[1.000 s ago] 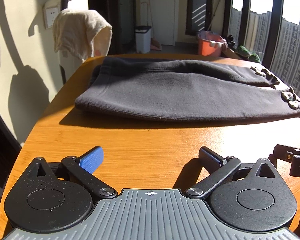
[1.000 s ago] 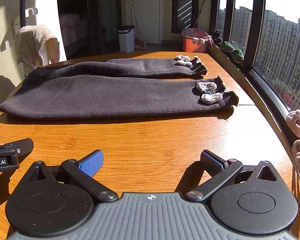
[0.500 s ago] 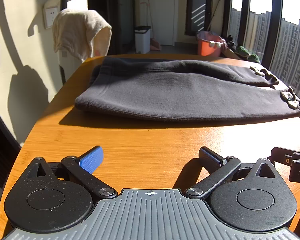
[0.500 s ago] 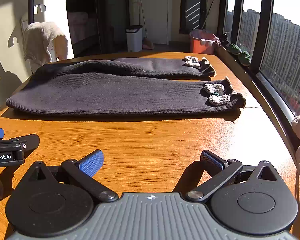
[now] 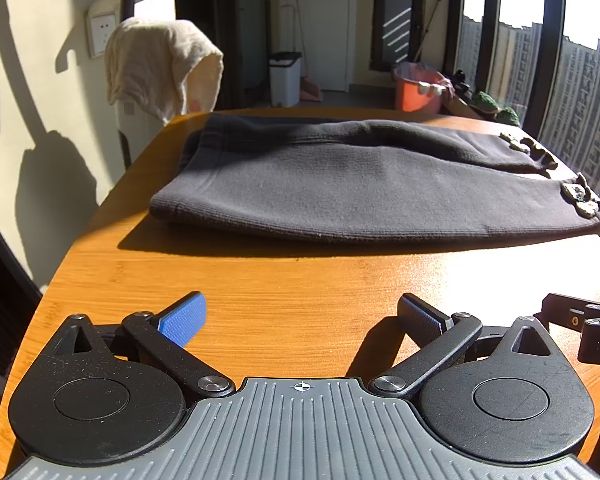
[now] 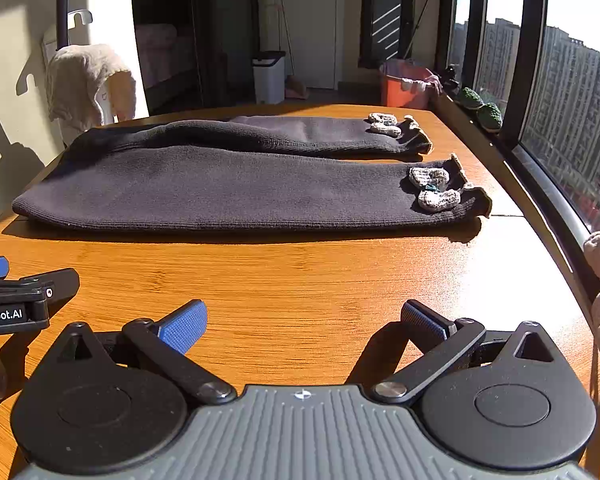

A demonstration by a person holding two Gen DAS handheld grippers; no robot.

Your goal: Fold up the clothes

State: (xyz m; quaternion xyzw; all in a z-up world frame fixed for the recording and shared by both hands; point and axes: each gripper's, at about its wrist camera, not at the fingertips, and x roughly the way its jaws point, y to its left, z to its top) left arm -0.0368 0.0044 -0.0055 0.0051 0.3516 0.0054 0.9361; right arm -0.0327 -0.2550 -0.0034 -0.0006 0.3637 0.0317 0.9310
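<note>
Both tools point(image 5: 300, 312) point(image 6: 302, 318) wide open, empty; dark trousers point(image 6: 228, 188) flat on table point(image 6: 320, 280) beyond.

Wooden table point(image 5: 300, 280) point(image 6: 300, 272), sunlit. Dark trousers point(image 5: 360, 184) point(image 6: 228, 184) are laid flat on it, both legs stretched rightward, hems near the table's right edge. Near half bare.

Dark grey trousers point(image 5: 364, 184) lie flat across wooden table point(image 5: 300, 280), legs spread toward window side. Left gripper point(image 5: 300, 316) over bare table nearer than trousers, fingers wide apart, holding nothing. Cream towel point(image 5: 160, 64) hangs beyond table's far left corner.
</note>
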